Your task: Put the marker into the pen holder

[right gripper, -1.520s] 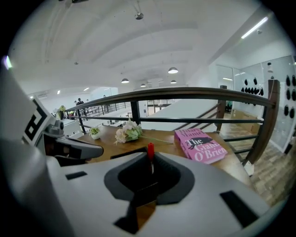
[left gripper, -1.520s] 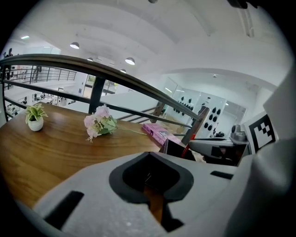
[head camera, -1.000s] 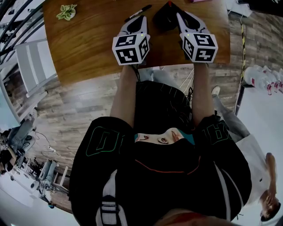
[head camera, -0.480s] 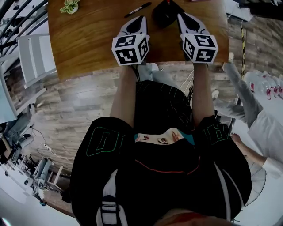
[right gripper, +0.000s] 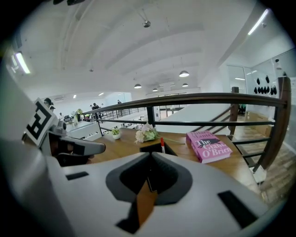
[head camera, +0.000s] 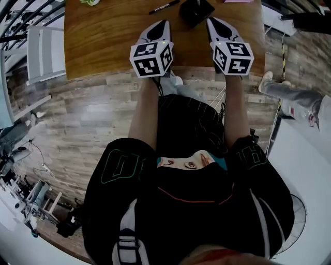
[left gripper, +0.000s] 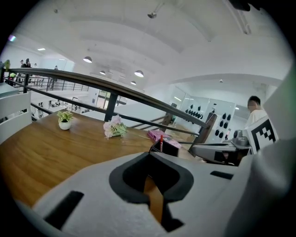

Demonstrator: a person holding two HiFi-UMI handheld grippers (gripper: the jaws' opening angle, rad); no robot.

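Observation:
A black marker (head camera: 163, 7) lies on the wooden table (head camera: 103, 41) near its far side, just ahead of my left gripper (head camera: 164, 24). The black pen holder (head camera: 196, 9) stands to the marker's right, between the two gripper tips and a little beyond them. My right gripper (head camera: 211, 21) is to its right. Both grippers are shut with nothing in them. In the left gripper view the pen holder (left gripper: 165, 145) rises just past the left gripper (left gripper: 149, 155), with a red pen in it. In the right gripper view the pen holder (right gripper: 156, 148) sits past the right gripper (right gripper: 150, 155). Neither gripper view shows the marker.
A pink book (right gripper: 208, 145), a flower bunch (right gripper: 146, 134) and a small potted plant (left gripper: 64, 120) lie further back on the table. A dark railing (right gripper: 194, 98) runs behind it. A white chair (head camera: 46, 52) stands at the left; a person's leg (head camera: 289, 94) is at the right.
The table has slid toward the top of the head view. A person at the right has walked through the scene. Both grippers hold the same pose over the table's near edge.

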